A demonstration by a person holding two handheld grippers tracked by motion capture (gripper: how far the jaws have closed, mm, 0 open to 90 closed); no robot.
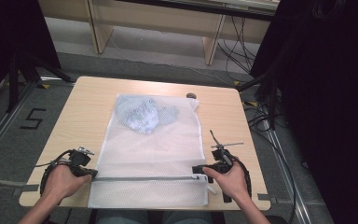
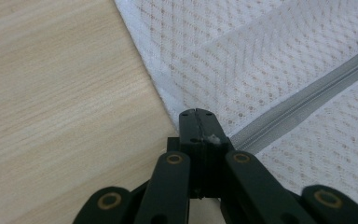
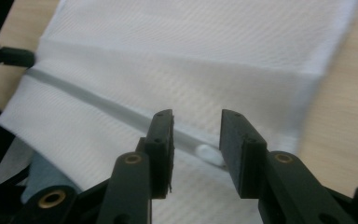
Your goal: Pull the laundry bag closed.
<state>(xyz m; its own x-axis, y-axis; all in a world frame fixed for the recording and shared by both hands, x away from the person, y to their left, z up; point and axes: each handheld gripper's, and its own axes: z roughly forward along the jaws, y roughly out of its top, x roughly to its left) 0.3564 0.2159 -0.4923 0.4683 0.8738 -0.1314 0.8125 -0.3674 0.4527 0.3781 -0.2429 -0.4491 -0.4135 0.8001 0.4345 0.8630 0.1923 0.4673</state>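
Note:
A white mesh laundry bag [image 1: 149,149] lies flat on the wooden table [image 1: 81,109], with a crumpled pale blue cloth [image 1: 144,114] inside its far end. A grey zipper [image 1: 144,178] runs across the bag near the front edge. My left gripper [image 1: 92,173] is shut on the bag's left edge at the zipper's end [image 2: 242,135]; a scrap of white fabric shows between its closed jaws [image 2: 196,114]. My right gripper [image 3: 196,126] stands open at the zipper's right end, the white zipper pull [image 3: 209,153] lying between the jaws, untouched by the pads.
A small dark round object [image 1: 191,95] sits at the table's far edge beside the bag. Bare wood lies left [image 2: 65,93] and right of the bag. Cables trail over the floor at the right [image 1: 265,121]. Dark stands flank the table.

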